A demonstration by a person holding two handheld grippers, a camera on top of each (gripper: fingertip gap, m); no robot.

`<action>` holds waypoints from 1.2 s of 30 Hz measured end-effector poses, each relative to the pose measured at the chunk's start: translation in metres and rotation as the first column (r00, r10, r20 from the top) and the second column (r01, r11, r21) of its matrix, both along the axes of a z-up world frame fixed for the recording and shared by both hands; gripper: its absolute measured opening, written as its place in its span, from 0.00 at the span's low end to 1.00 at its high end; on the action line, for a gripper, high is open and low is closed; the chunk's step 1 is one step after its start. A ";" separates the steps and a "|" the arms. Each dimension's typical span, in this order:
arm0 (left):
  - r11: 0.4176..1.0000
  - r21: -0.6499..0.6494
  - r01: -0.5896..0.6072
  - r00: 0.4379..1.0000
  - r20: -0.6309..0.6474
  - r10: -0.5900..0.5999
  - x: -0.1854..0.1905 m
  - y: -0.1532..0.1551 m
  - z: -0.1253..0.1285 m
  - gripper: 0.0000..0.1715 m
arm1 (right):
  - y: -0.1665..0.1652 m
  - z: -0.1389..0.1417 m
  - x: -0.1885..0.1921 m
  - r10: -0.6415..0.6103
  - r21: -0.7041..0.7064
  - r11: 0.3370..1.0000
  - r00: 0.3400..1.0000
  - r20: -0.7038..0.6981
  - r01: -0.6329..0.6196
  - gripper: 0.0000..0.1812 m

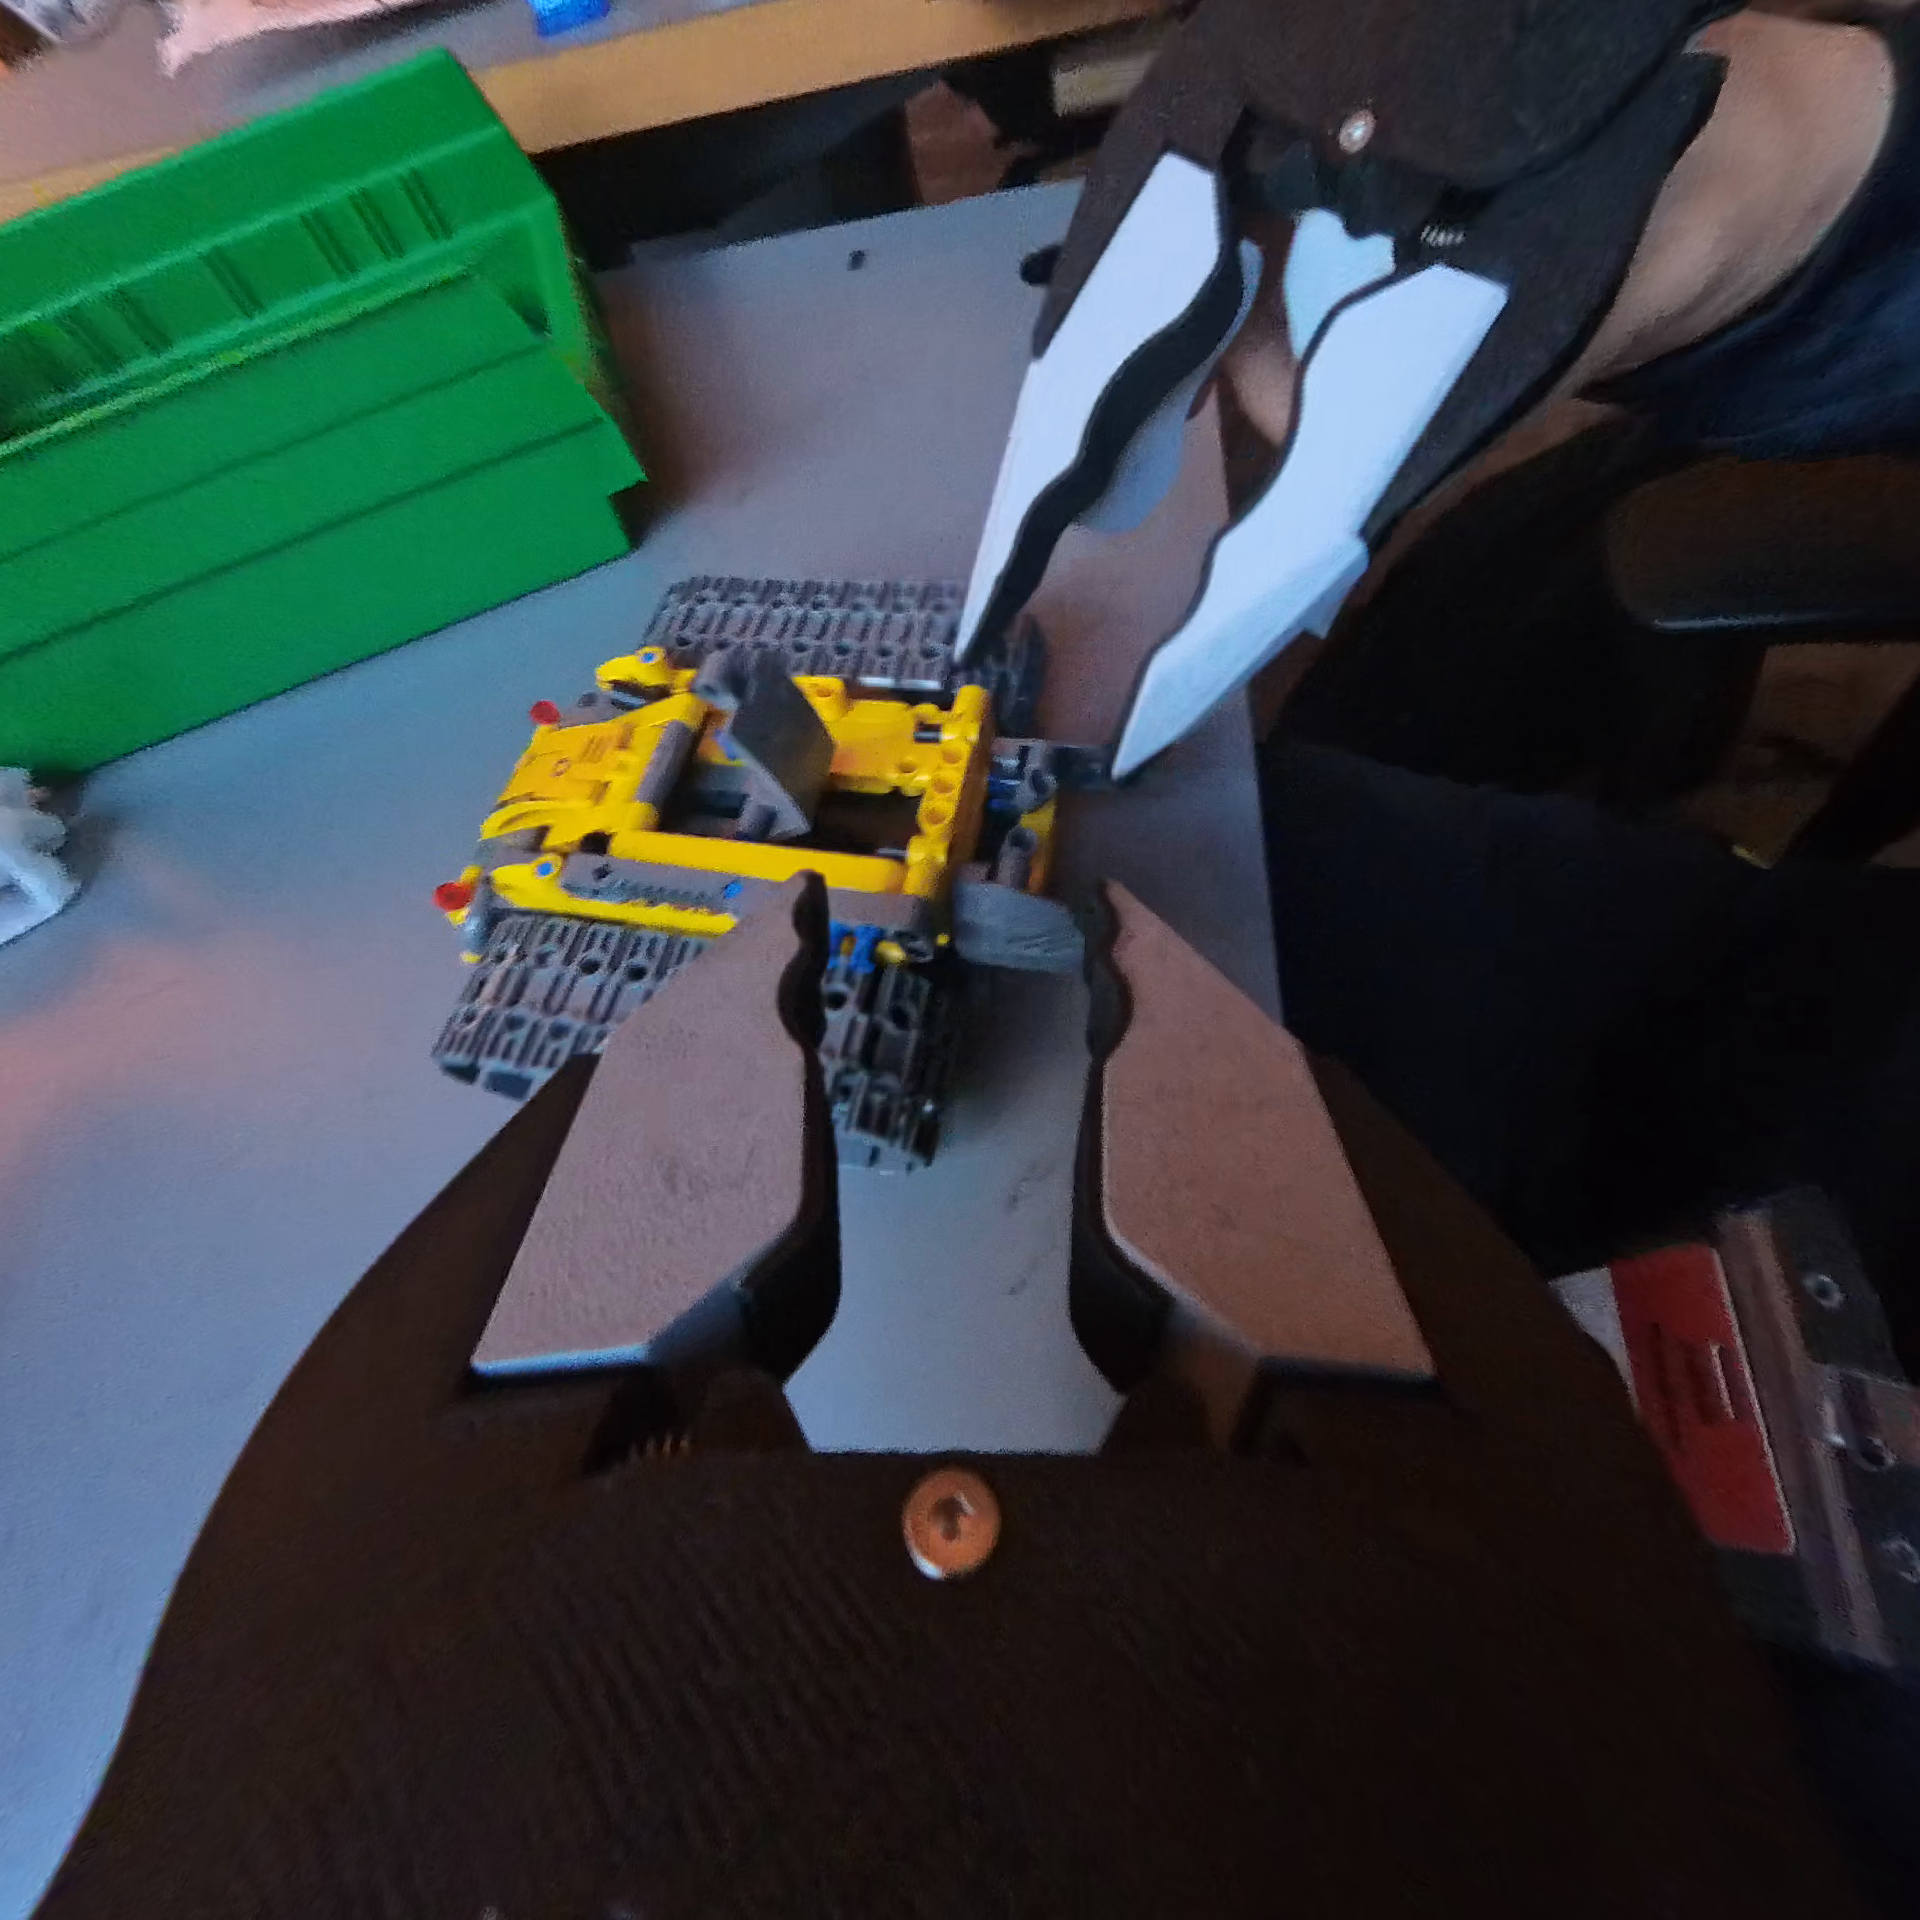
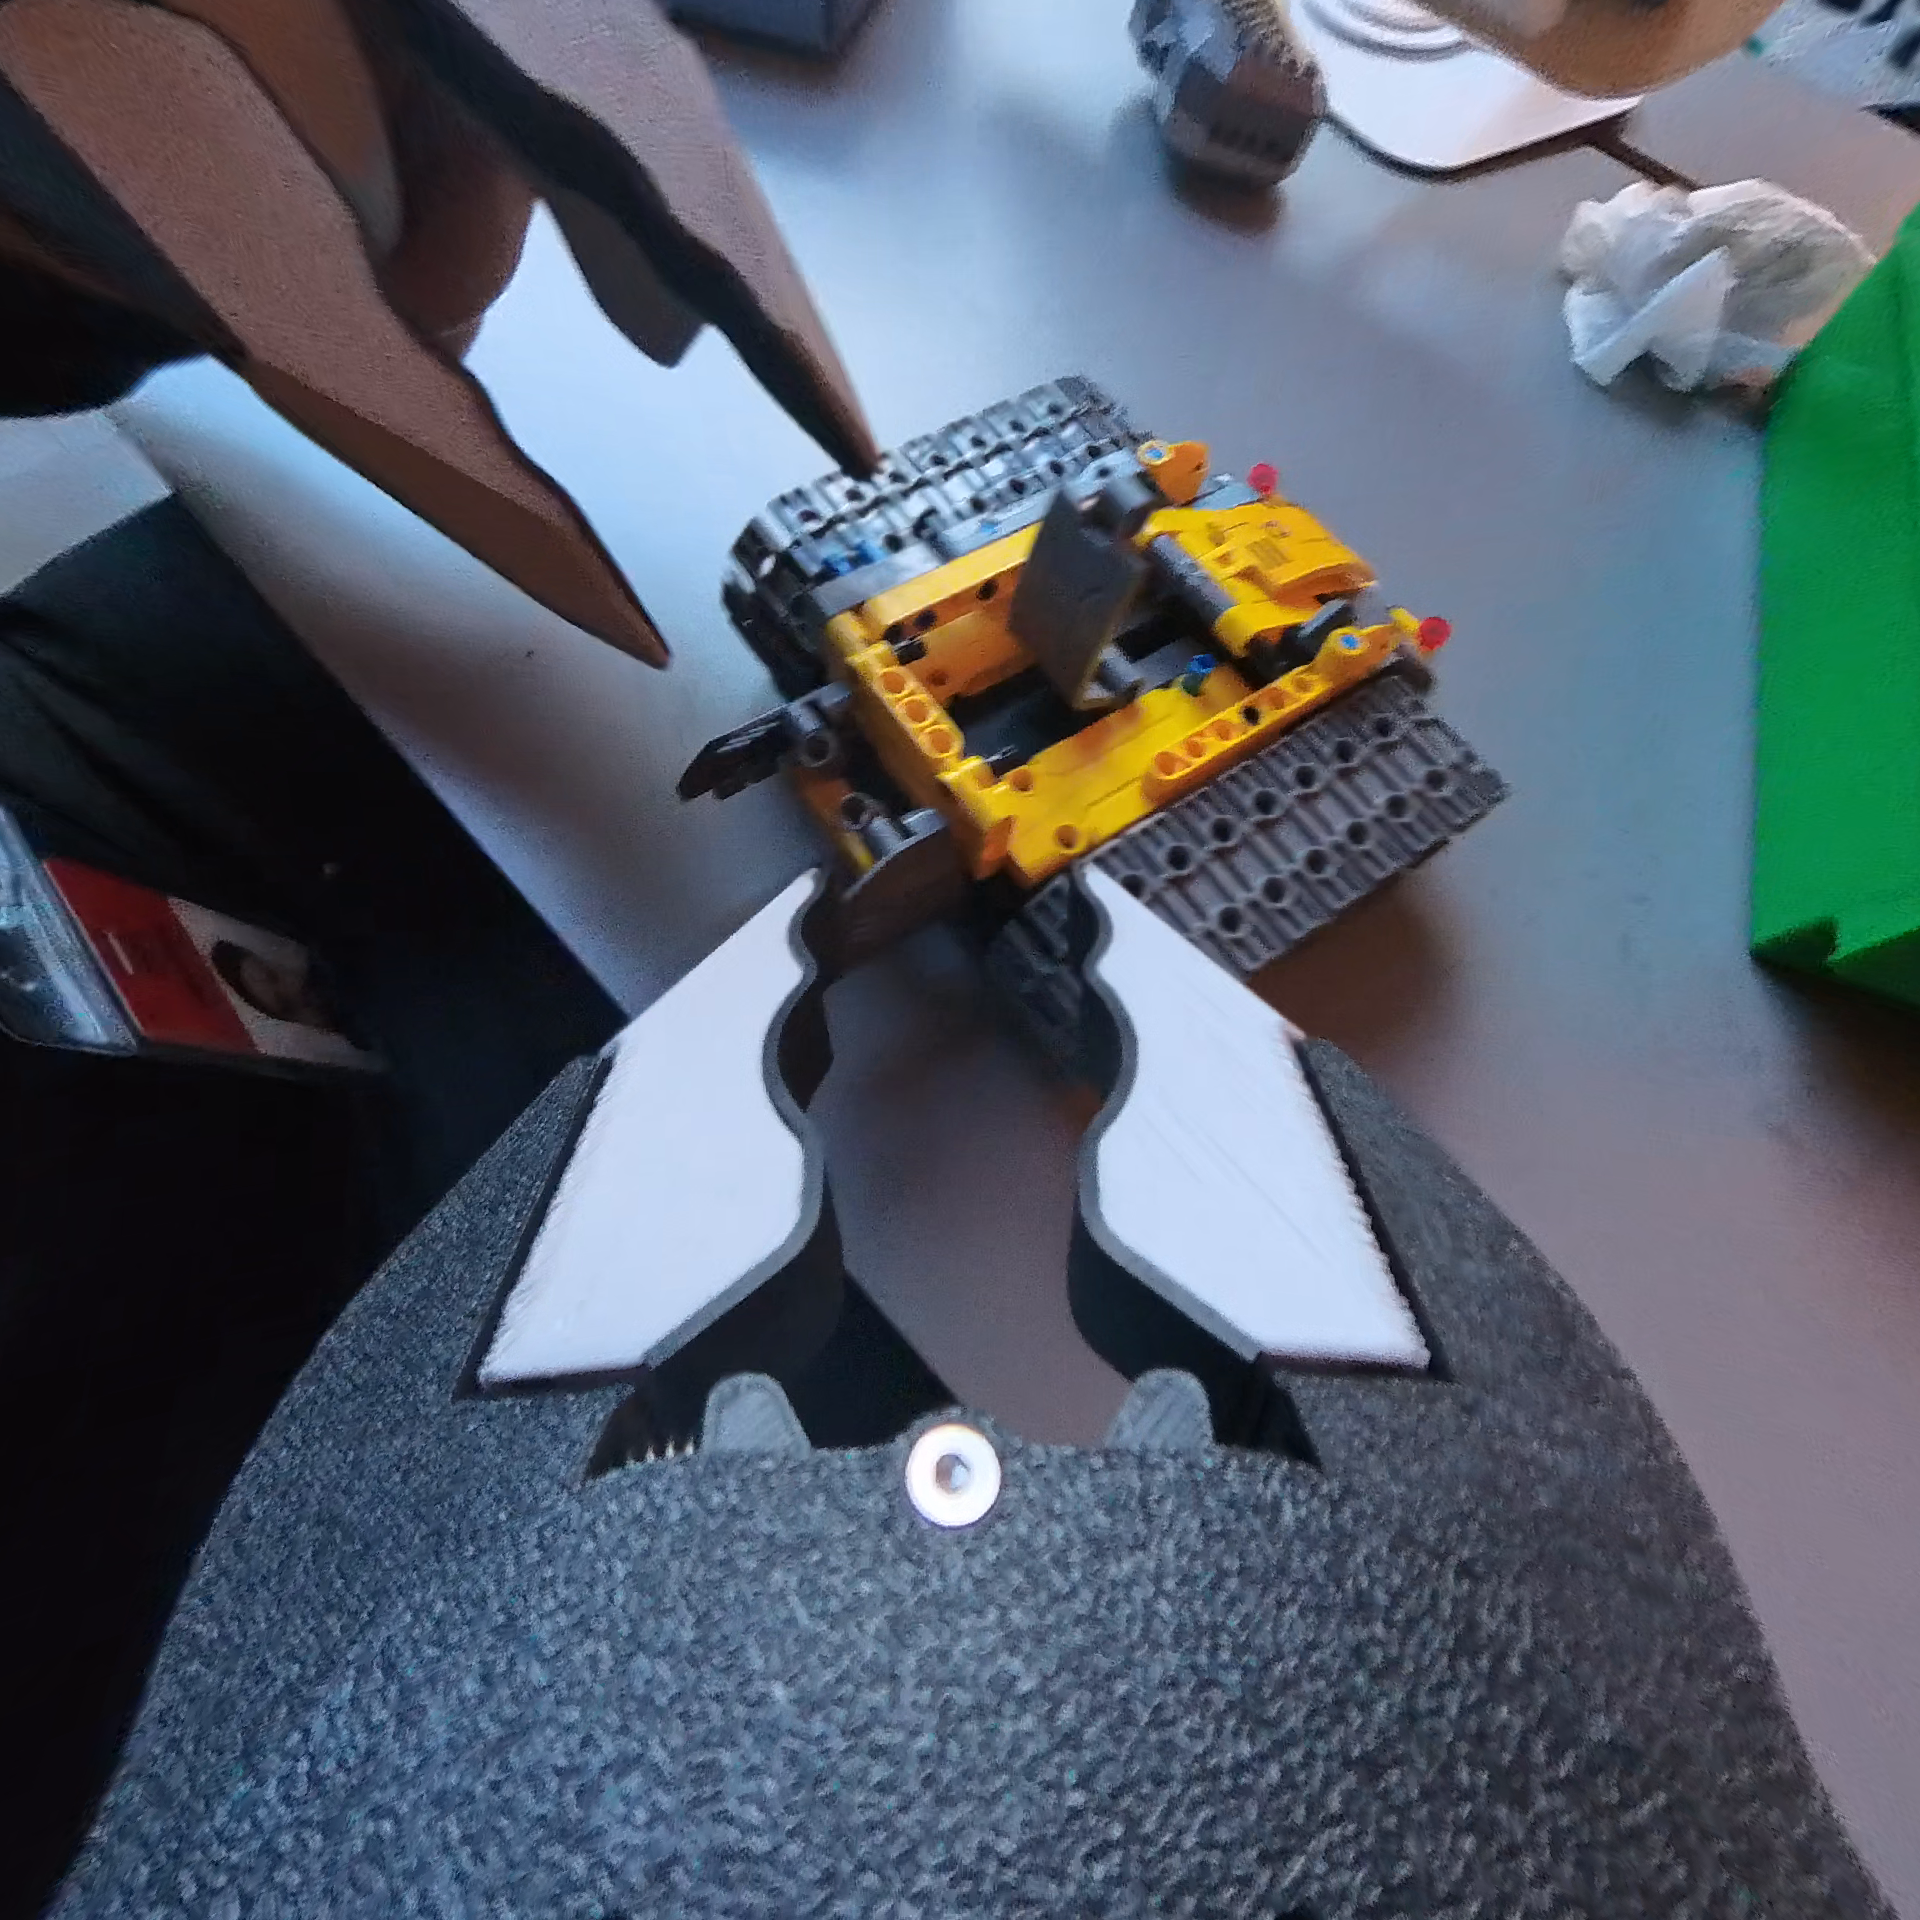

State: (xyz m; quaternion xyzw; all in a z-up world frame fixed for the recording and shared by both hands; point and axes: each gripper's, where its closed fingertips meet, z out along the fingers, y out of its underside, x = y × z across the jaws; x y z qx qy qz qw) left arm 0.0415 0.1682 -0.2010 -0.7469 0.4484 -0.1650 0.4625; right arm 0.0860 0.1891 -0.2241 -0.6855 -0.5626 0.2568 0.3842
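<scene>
A yellow and grey brick-built tracked vehicle (image 1: 748,810) stands on the grey table (image 1: 208,1091), near its edge. A grey flap stands tilted up in the vehicle's middle. My left gripper (image 1: 956,904), with brown pads, is open and empty, its tips over the near track and a grey part at the vehicle's corner. My right gripper (image 2: 951,894), with white pads, is open and empty at the vehicle's (image 2: 1091,675) opposite end. Its tips are at a dark curved part and a track. Each gripper also shows in the other's view: the right (image 1: 1044,712), the left (image 2: 769,561).
A green plastic bin (image 1: 260,395) stands beside the vehicle and also shows in the right wrist view (image 2: 1839,623). Crumpled white paper (image 2: 1704,281) and a grey object (image 2: 1236,94) lie farther off. A red and white card (image 2: 177,966) sits beyond the table edge. Across from one pair of fingers to the other is roughly 6 cm.
</scene>
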 end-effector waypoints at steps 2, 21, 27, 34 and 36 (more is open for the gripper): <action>1.000 -0.014 0.022 0.999 -0.038 -0.023 0.010 0.001 -0.002 0.27 | -0.007 -0.007 -0.003 0.011 -0.002 1.000 1.000 0.013 -0.011 0.24; 0.953 -0.286 0.101 0.934 -0.301 -0.190 0.030 0.015 -0.037 0.15 | 0.000 -0.010 -0.008 -0.008 0.164 0.986 1.000 -0.007 0.010 0.17; 0.924 -0.364 0.118 0.945 -0.245 -0.217 0.029 0.009 -0.035 0.14 | -0.001 -0.013 -0.010 -0.080 0.262 0.963 0.996 0.040 0.067 0.17; 0.936 -0.320 0.147 0.967 -0.152 -0.204 0.023 0.006 -0.027 0.03 | -0.016 -0.009 -0.013 -0.027 0.003 1.000 0.985 -0.173 0.028 0.12; 0.949 -0.286 0.132 0.970 -0.159 -0.182 0.022 0.006 -0.029 0.04 | -0.017 -0.010 -0.014 -0.034 -0.066 0.998 0.974 -0.224 0.020 0.11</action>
